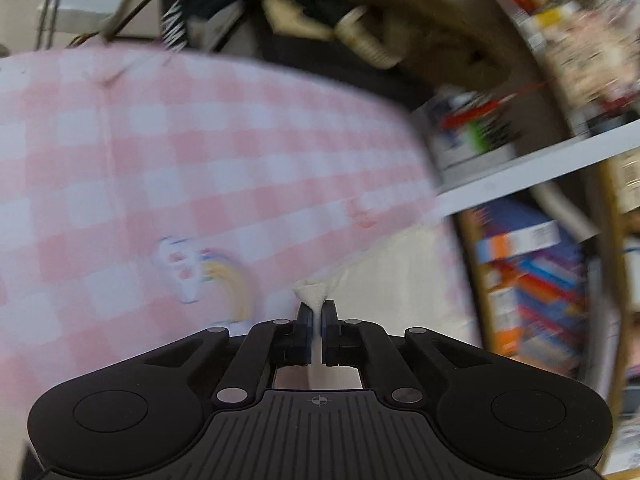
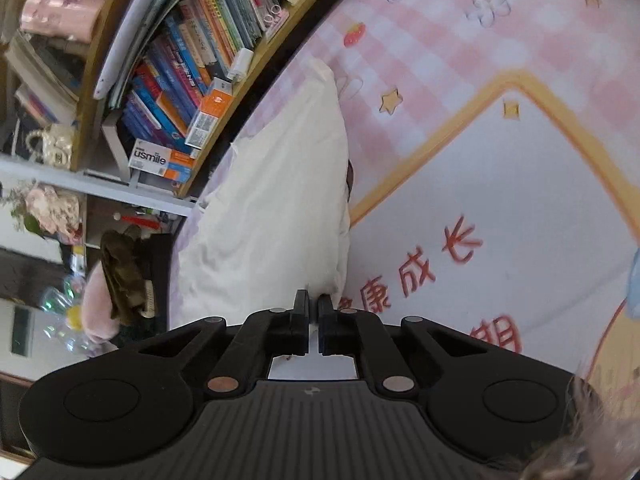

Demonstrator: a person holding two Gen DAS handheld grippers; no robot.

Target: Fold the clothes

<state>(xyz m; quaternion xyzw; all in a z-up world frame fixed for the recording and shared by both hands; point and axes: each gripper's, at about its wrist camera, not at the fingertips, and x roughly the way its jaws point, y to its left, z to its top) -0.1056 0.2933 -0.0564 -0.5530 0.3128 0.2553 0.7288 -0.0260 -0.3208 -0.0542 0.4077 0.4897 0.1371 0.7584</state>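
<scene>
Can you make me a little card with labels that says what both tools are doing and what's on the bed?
left tool: shut, pinching a corner of the white garment
right tool: shut, pinching an edge of the white garment
garment: white cloth, lying along the edge of the bed cover
surface: pink checked bed cover with stars, a strawberry and red writing
beside the bed: bookshelf full of books
folding: not yet done
</scene>
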